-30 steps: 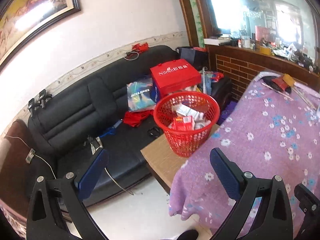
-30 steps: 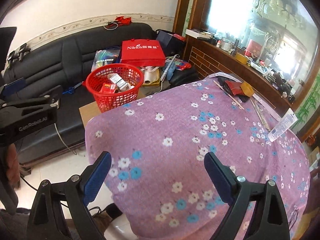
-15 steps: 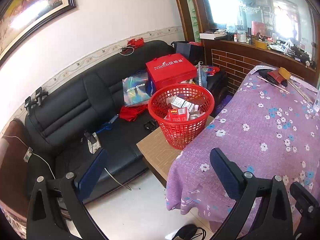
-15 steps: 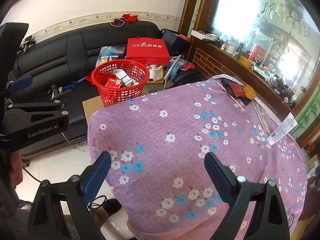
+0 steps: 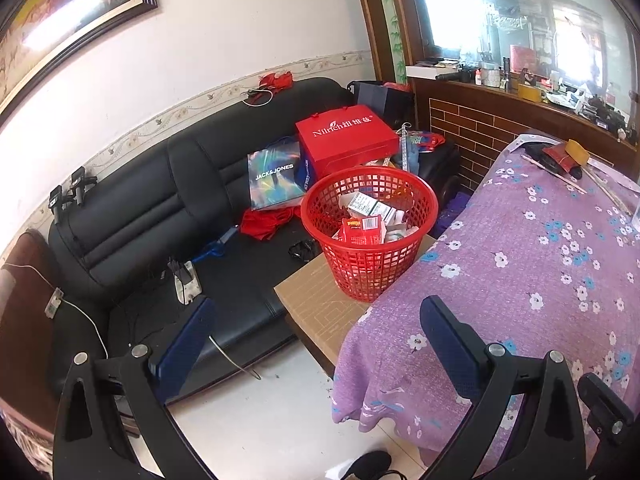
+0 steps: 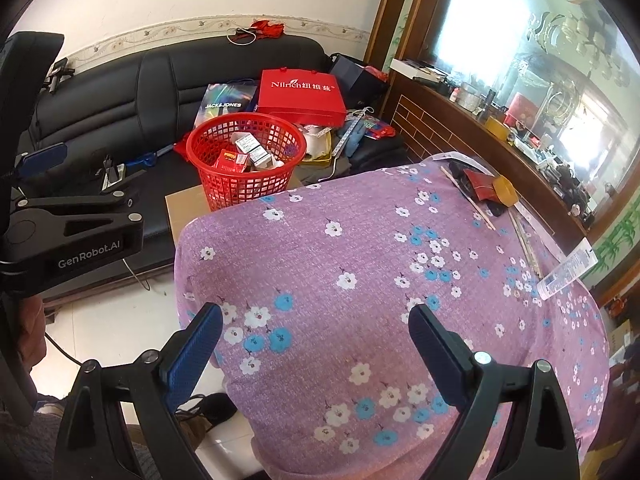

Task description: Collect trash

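Observation:
A red mesh basket [image 5: 370,240] [image 6: 244,160] holding several small boxes and wrappers stands on a cardboard sheet [image 5: 316,300] at the table's far corner. My left gripper [image 5: 316,328] hangs open and holds nothing, short of the basket, above the floor and the table edge. My right gripper [image 6: 316,340] is open too, over the near part of the purple flowered tablecloth [image 6: 360,248]. A clear plastic bottle [image 6: 568,268] lies at the cloth's right edge. A red packet [image 6: 480,184], thin sticks and a yellow piece lie at the far right end.
A black sofa [image 5: 160,208] behind the basket carries a red gift bag [image 5: 348,140], a shiny shopping bag [image 5: 276,176] and red cloth. A brick-faced wooden counter [image 6: 460,140] runs along the right. White floor [image 5: 260,420] lies between sofa and table. The left gripper's body [image 6: 72,232] shows at the right view's left edge.
Both grippers have drawn back from the table and basket, so these look smaller and more floor shows. Both stay open.

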Motion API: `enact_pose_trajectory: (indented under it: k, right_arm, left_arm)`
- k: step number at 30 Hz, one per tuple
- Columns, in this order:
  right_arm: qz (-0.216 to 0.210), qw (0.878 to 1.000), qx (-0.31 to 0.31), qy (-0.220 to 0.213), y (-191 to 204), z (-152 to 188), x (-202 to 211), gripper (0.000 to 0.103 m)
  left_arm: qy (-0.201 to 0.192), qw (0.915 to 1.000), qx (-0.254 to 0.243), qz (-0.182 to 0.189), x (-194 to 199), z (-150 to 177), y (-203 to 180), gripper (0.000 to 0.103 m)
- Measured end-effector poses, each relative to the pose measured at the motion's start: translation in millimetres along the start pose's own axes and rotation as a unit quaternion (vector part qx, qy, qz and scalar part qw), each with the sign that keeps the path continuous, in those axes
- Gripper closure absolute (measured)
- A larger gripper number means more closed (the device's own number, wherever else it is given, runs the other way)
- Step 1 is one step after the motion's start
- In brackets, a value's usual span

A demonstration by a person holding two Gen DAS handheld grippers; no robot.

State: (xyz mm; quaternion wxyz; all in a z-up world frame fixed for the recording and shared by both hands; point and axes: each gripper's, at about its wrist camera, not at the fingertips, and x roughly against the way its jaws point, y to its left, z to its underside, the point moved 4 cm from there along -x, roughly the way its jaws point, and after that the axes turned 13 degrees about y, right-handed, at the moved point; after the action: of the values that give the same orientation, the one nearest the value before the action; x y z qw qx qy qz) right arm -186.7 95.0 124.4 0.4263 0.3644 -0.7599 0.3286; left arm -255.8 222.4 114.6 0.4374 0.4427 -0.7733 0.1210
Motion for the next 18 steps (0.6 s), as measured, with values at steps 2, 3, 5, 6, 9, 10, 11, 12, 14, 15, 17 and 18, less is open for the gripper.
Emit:
enact_pose_trajectory:
  k: [2, 3, 5, 6, 9, 10, 11, 12, 14, 15, 17, 18]
  right_arm:
    - [0.0, 1.0, 0.001, 0.001, 0, -2, -1, 0.007]
    - [0.0, 1.0, 0.002, 0.001, 0, -3, -1, 0.007]
    - [0.0, 1.0, 0.003, 0.001, 1, -4, -2, 0.007]
    - [0.0, 1.0, 0.004, 0.001, 1, -5, -2, 0.007]
    - [0.0, 1.0, 0.005, 0.002, 1, -8, -4, 0.007]
    - [0.0, 1.0, 0.006, 0.002, 1, -8, -5, 0.007]
    - [0.0, 1.0, 0.006, 0.003, 1, -9, -5, 0.007]
    - [0.0, 1.0, 0.006, 0.004, 1, -10, -6, 0.007]
    - [0.0, 1.0, 0.007, 0.004, 1, -11, -7, 0.007]
    - [0.0, 1.0, 0.007, 0.005, 1, -11, -7, 0.007]
    - [0.0, 1.0, 0.007, 0.006, 1, -12, -8, 0.007]
    - [0.0, 1.0, 0.007, 0.006, 1, -12, -8, 0.007]
  left_arm:
    - [0.001, 1.0, 0.0, -0.001, -1, -1, -1, 0.002]
    - [0.0, 1.0, 0.0, -0.001, -2, -3, 0, 0.002]
    - [0.0, 1.0, 0.001, -0.001, -2, -3, 0, 0.002]
    - [-0.001, 1.0, 0.002, -0.002, -3, -4, 1, 0.002]
    - [-0.002, 1.0, 0.001, -0.001, -4, -6, 0, 0.002]
    - [-0.002, 1.0, 0.001, -0.001, -4, -6, 0, 0.002]
    - [-0.001, 1.0, 0.0, 0.0, -5, -7, 0, 0.002]
    - [0.0, 1.0, 0.0, 0.0, -5, -7, -1, 0.002]
    - [0.002, 1.0, -0.004, -0.001, -7, -8, -2, 0.002]
    - [0.004, 1.0, -0.005, -0.001, -8, -9, -2, 0.002]
    - [0.006, 1.0, -0.004, -0.001, -10, -9, -2, 0.002]
    - [0.007, 1.0, -0.004, -0.001, -11, -9, -2, 0.002]
